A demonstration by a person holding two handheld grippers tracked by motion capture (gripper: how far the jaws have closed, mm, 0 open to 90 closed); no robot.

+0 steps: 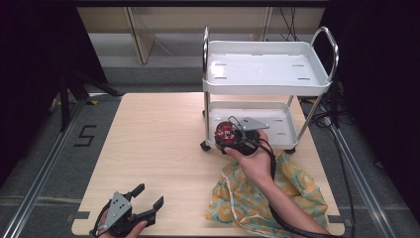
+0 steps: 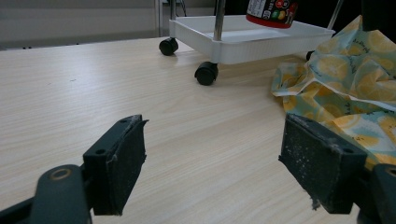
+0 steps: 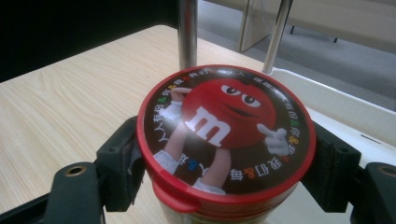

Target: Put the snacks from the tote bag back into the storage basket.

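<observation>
The desk (image 1: 148,148) is carrying a white cart (image 1: 267,74) and yellow cloth (image 1: 297,193). The right gripper view is showing the candy tub (image 3: 226,135) lid's red character, the right claw (image 1: 233,136) clamping it at the cart's lower tray. The left claw (image 1: 143,201) is gaping wide at the near edge.

The candy tub (image 3: 226,140) has a red-rimmed lid with a dark brown face, a red cartoon candy figure with a white "m" at its middle and a ring of multicoloured characters around it. The cloth (image 1: 292,191) is pale green-blue printed with yellow lemon slices. The cart (image 1: 267,69) has white trays on chrome posts with black castors, the counter (image 1: 158,144) is light wood grain, and both grippers' pads (image 2: 123,163) are black.
</observation>
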